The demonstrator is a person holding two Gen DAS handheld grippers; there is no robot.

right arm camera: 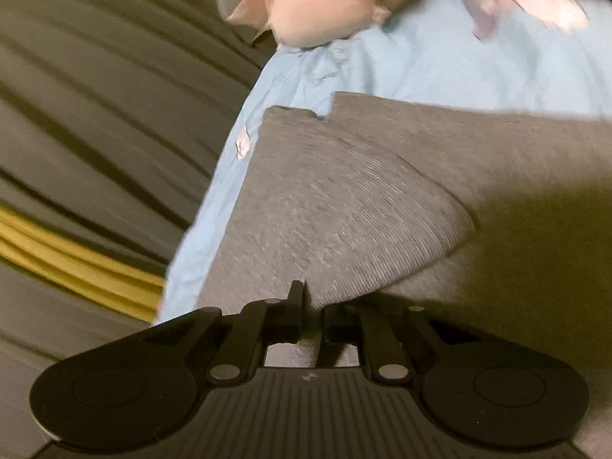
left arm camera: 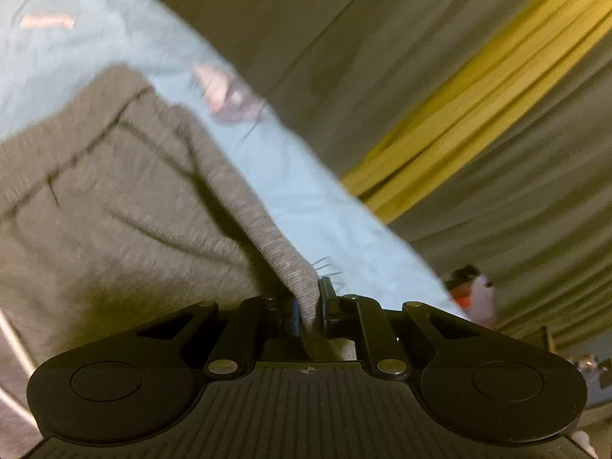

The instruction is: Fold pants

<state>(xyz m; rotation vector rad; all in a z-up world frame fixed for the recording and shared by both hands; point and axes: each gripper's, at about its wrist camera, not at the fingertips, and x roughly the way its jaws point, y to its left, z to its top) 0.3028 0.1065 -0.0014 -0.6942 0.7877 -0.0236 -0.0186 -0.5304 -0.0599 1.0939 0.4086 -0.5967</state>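
Here the blue sheet point(right arm camera: 420, 65) is lying under the grey pants point(right arm camera: 344, 199), which are spreading across it as a soft, limp, light knit that is likely draping and sagging wherever unsupported. The left gripper point(left arm camera: 309, 306) is pinching an edge of them, and the right gripper point(right arm camera: 313, 306) is clamping another edge; hems and corners are probably offering the surest hold.

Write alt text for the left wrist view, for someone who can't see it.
The left claw is shut on an edge of grey pants, which spread up and to the left in a blurred frame. The pants lie on a light blue sheet with pink prints; behind it hang olive drapes with a yellow stripe.
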